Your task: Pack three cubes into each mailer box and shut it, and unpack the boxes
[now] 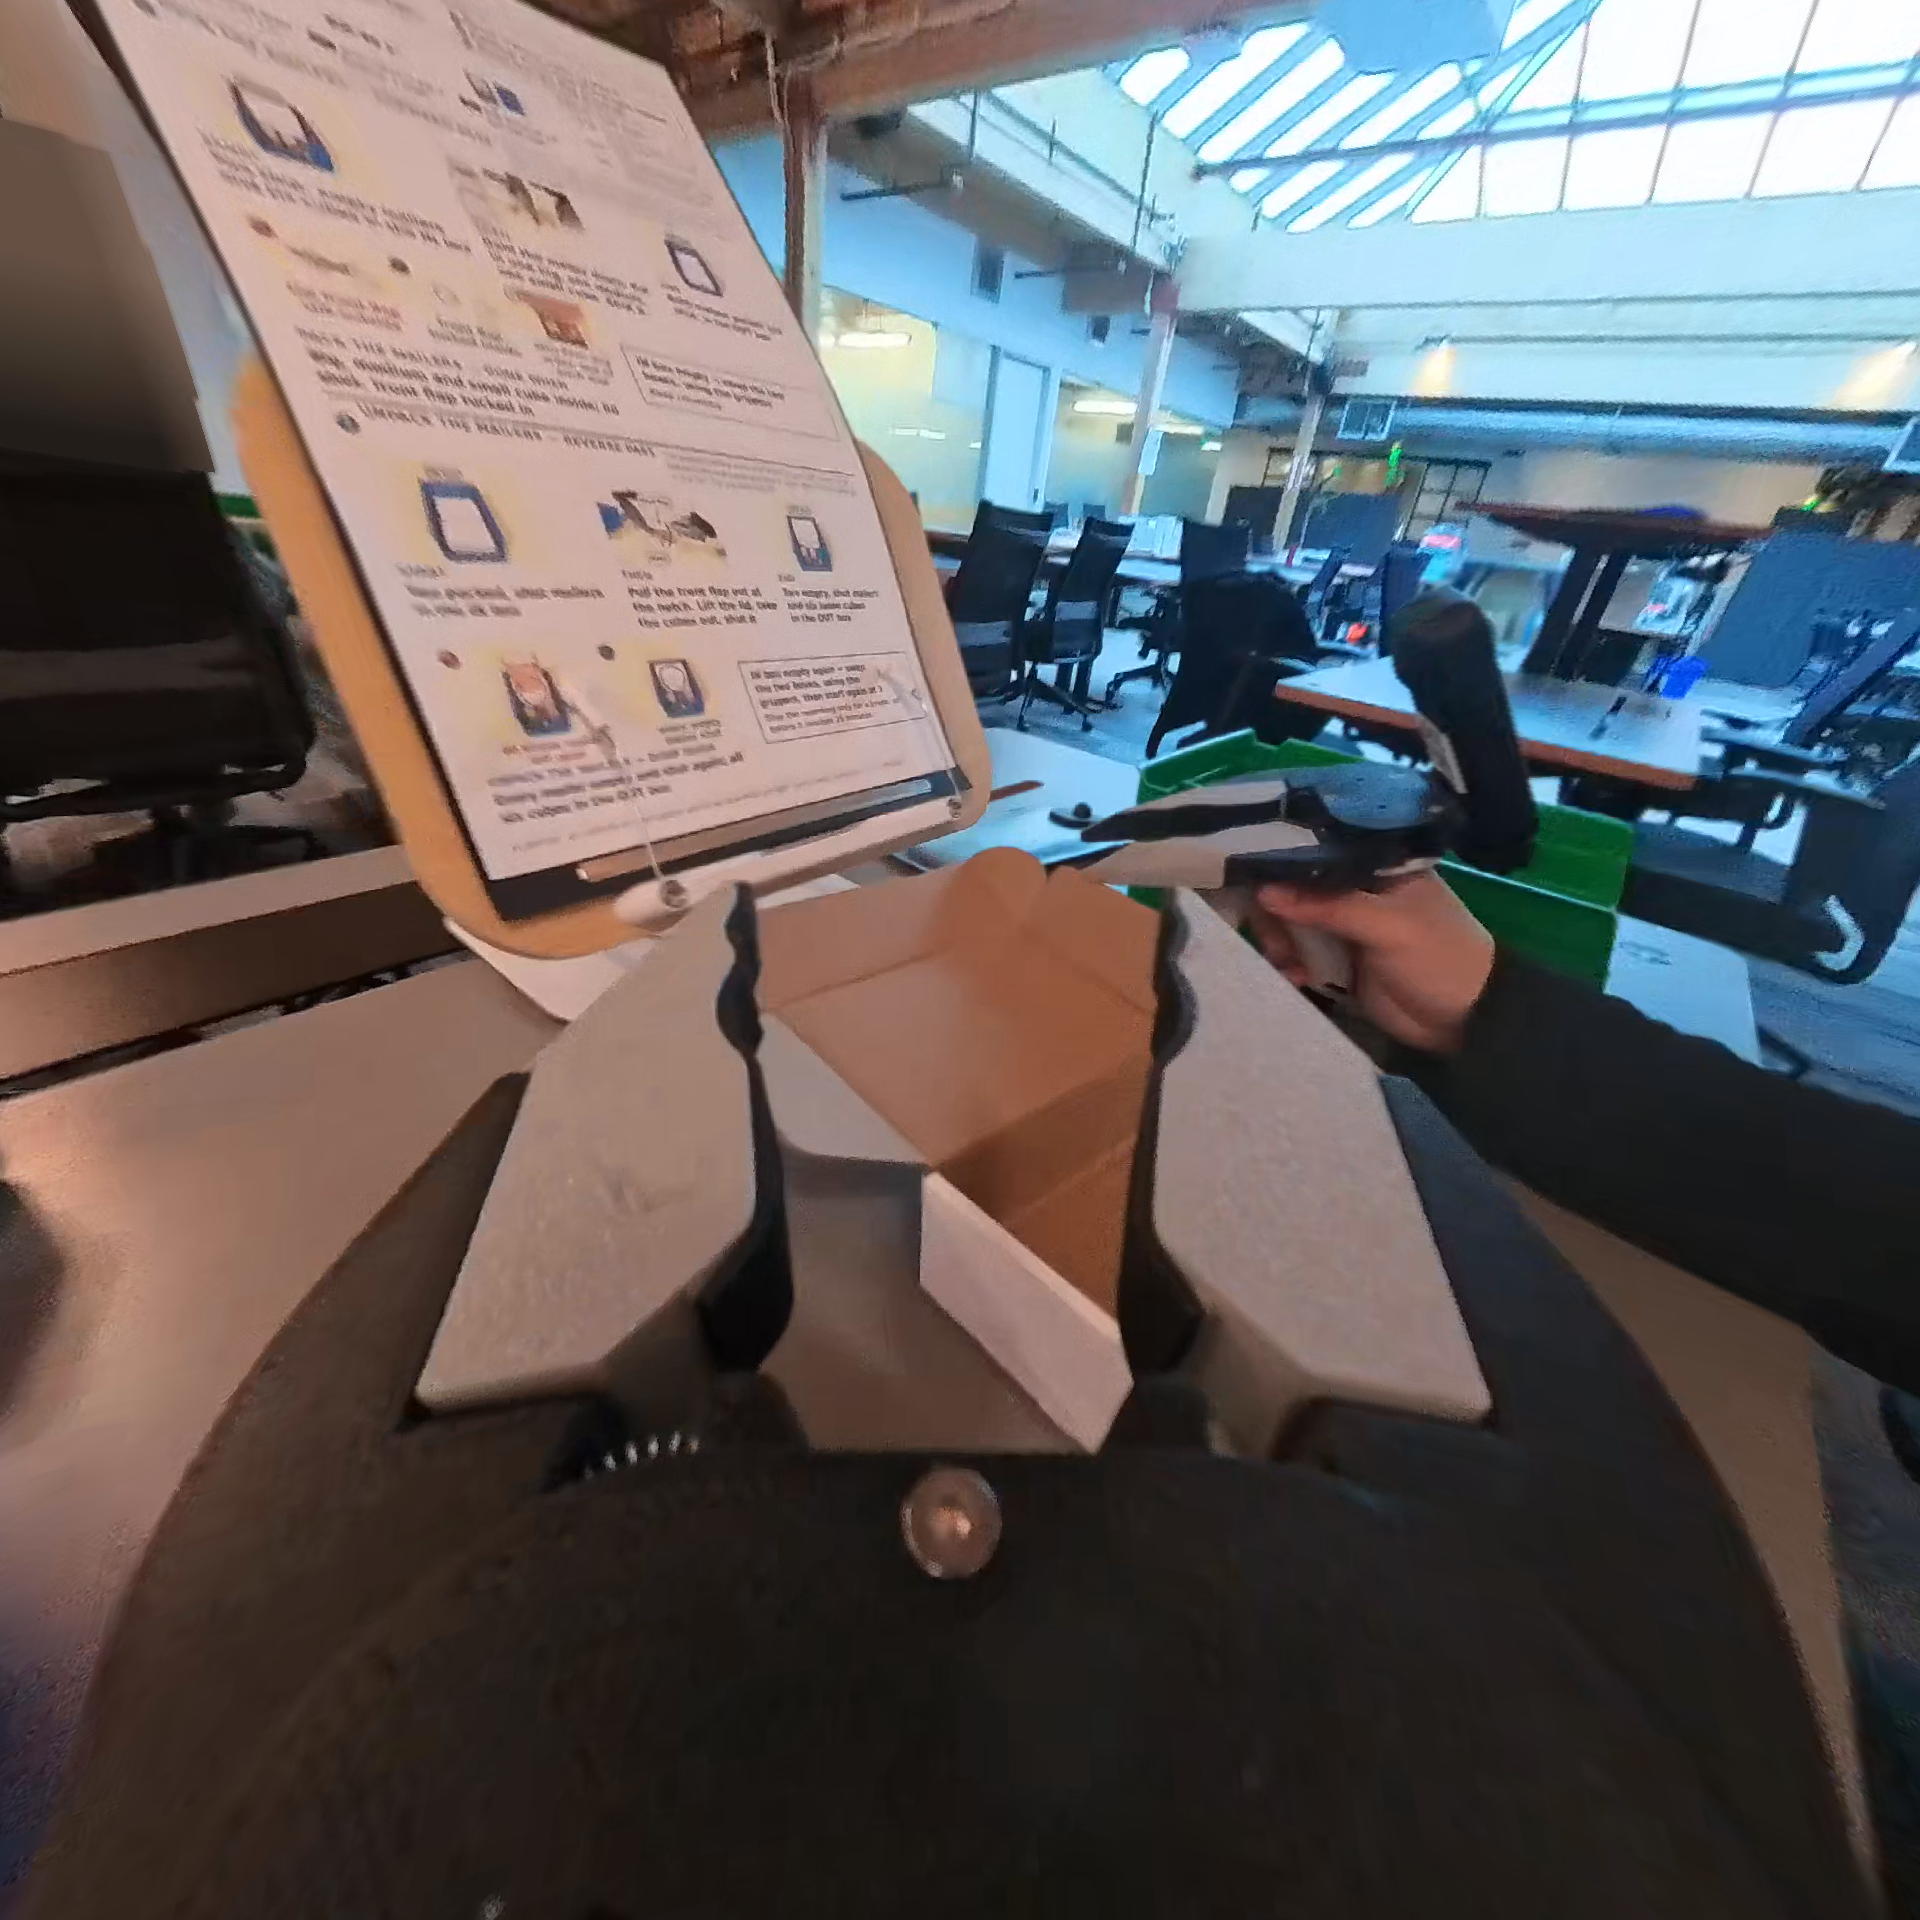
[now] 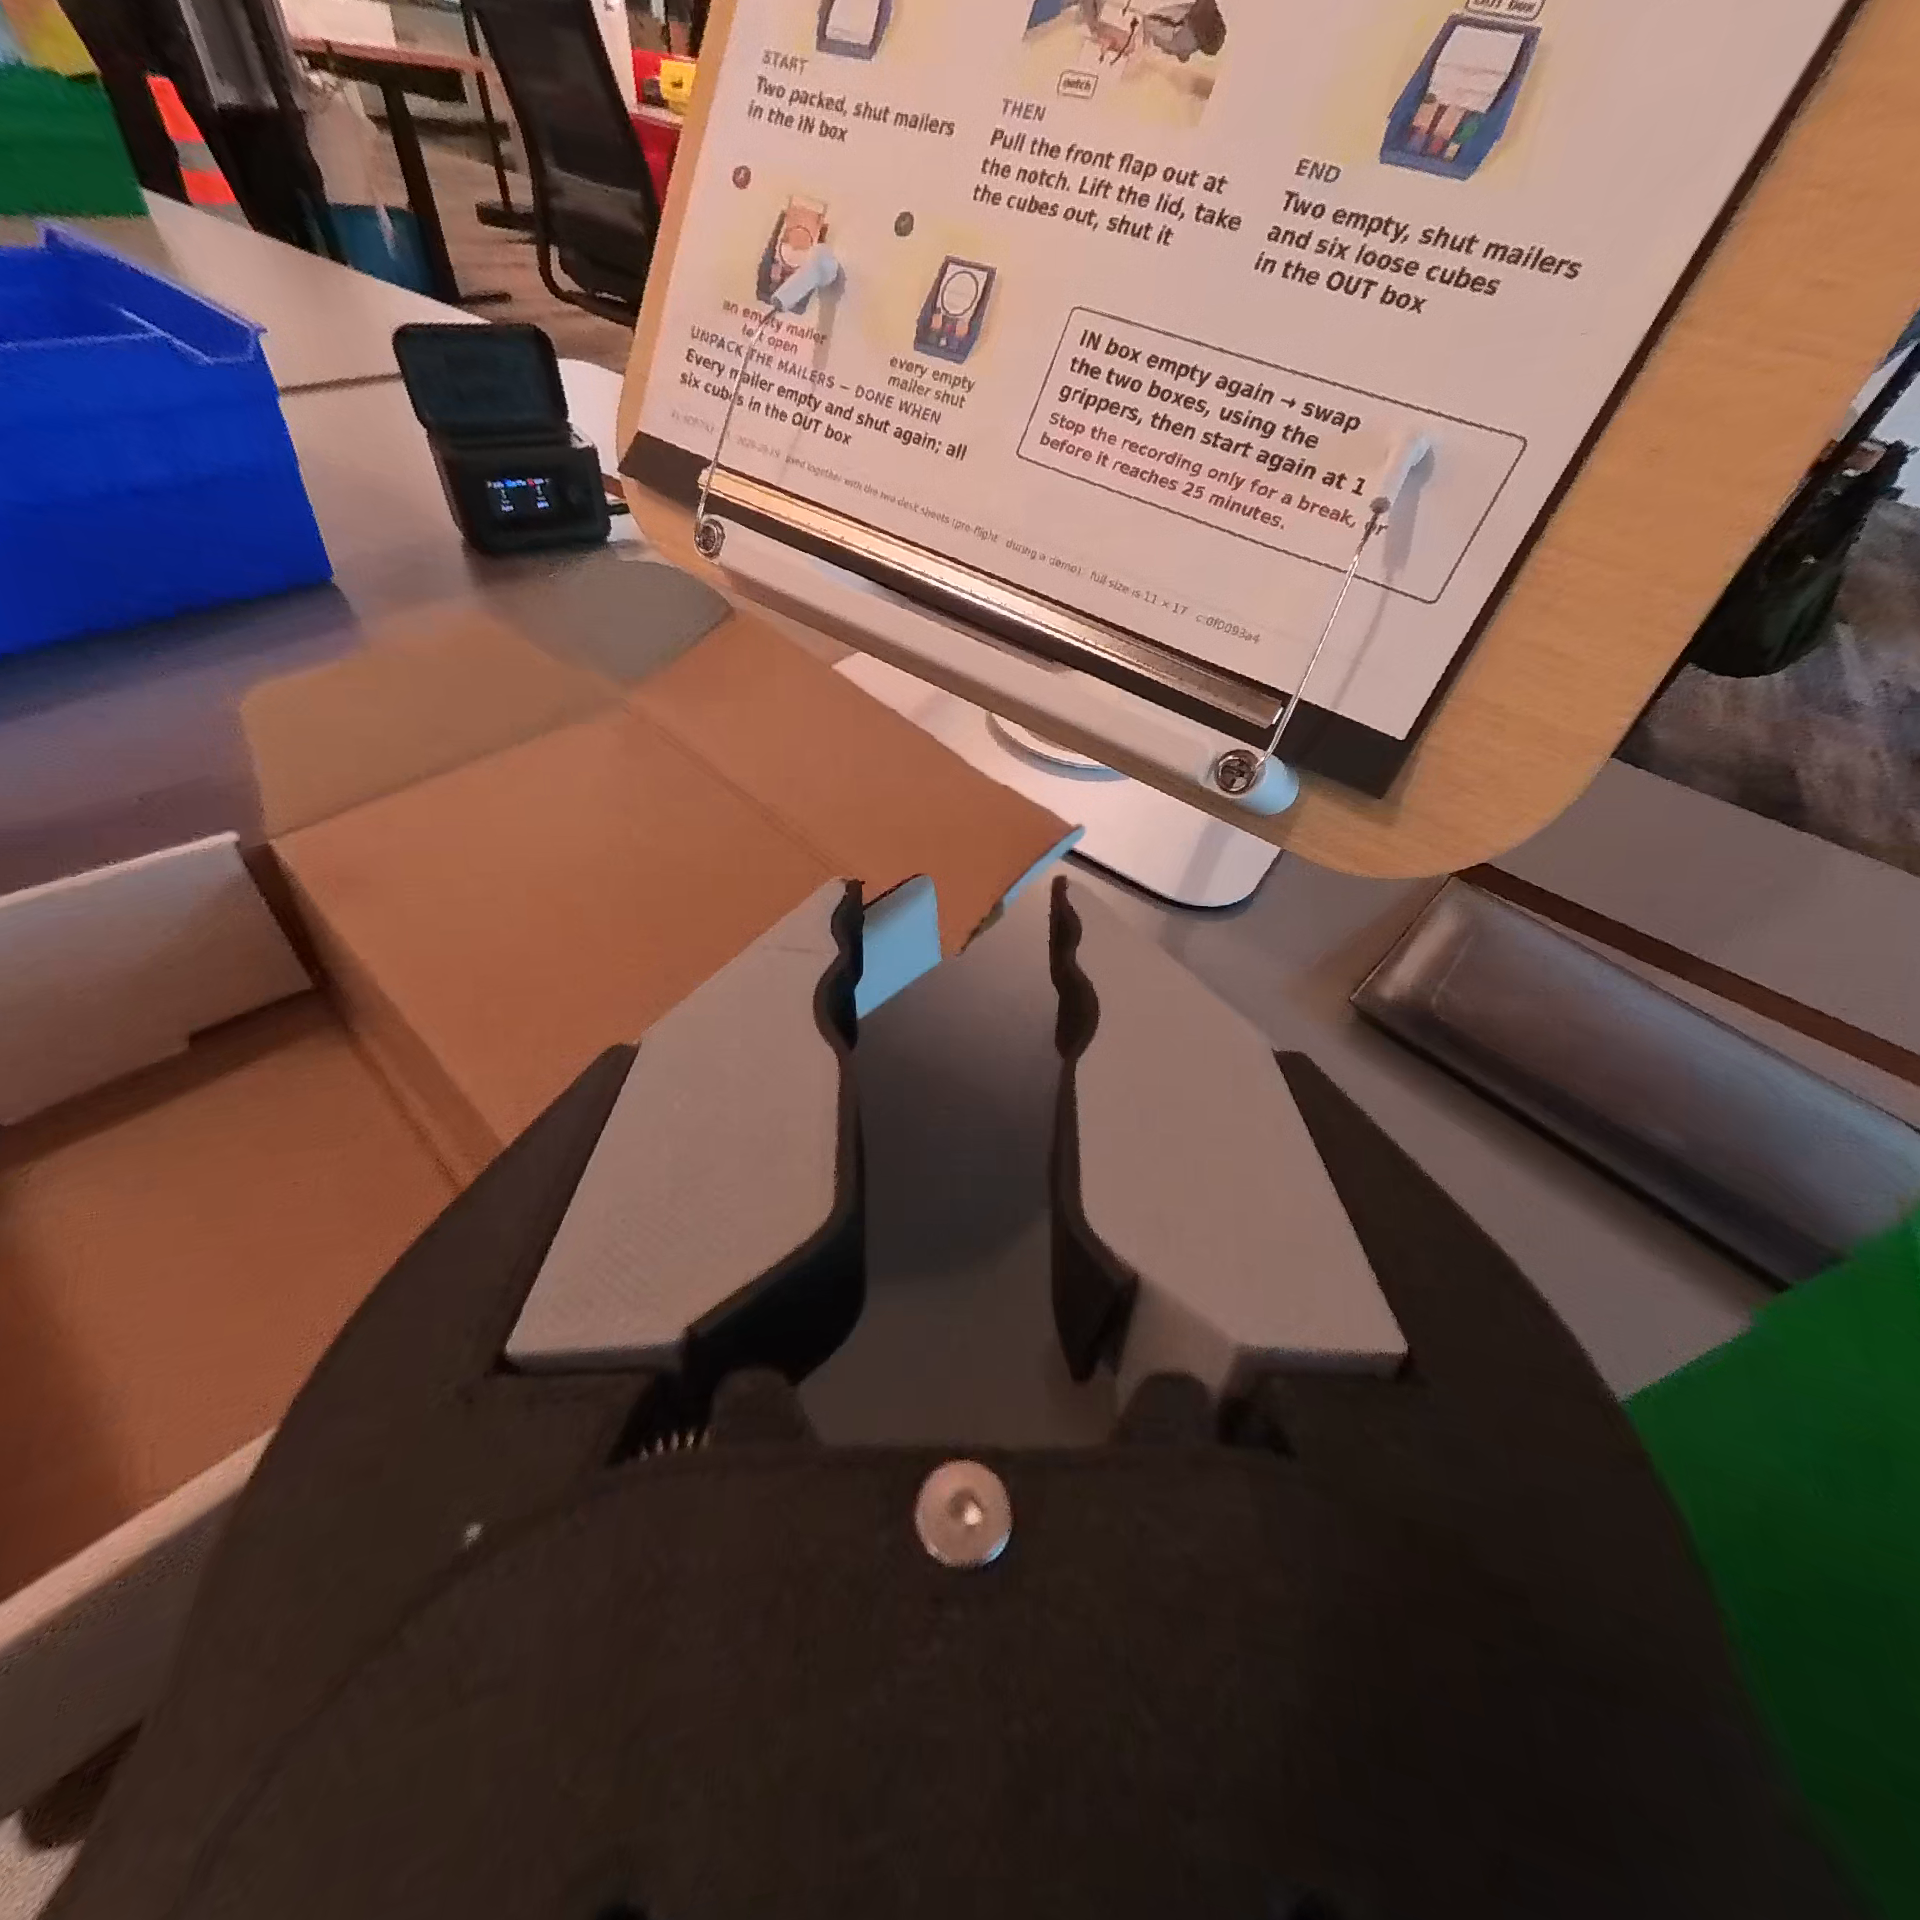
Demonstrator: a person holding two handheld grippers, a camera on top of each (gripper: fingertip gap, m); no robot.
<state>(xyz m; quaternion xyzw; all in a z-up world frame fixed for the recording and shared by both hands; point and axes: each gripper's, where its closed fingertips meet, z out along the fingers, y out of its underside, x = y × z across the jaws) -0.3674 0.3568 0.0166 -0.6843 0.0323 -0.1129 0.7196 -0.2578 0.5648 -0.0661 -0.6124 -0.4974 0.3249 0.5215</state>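
Note:
An open mailer box [image 1: 1023,1320], white outside and brown inside, lies on the grey table. In the left wrist view my left gripper [image 1: 956,935] is open, with its fingers on either side of the box's near corner; I see no cube in the part of the inside that shows. In the right wrist view the box [image 2: 156,1299] is at the left, with its lid [image 2: 582,935] tilted back. My right gripper [image 2: 951,904] is open at the lid's far corner, its left fingertip against a small white side flap [image 2: 899,935]. It also shows in the left wrist view [image 1: 1132,836], held by a hand.
An instruction board [image 2: 1143,364] on a white stand stands just behind the box. A blue bin [image 2: 125,436] and a small black device [image 2: 499,447] are at the left. A green bin [image 1: 1527,883] is at the right. A dark metal bar [image 2: 1621,1081] lies at the right. The tips of one gripper are about 25 centimeters away from the tips of the other.

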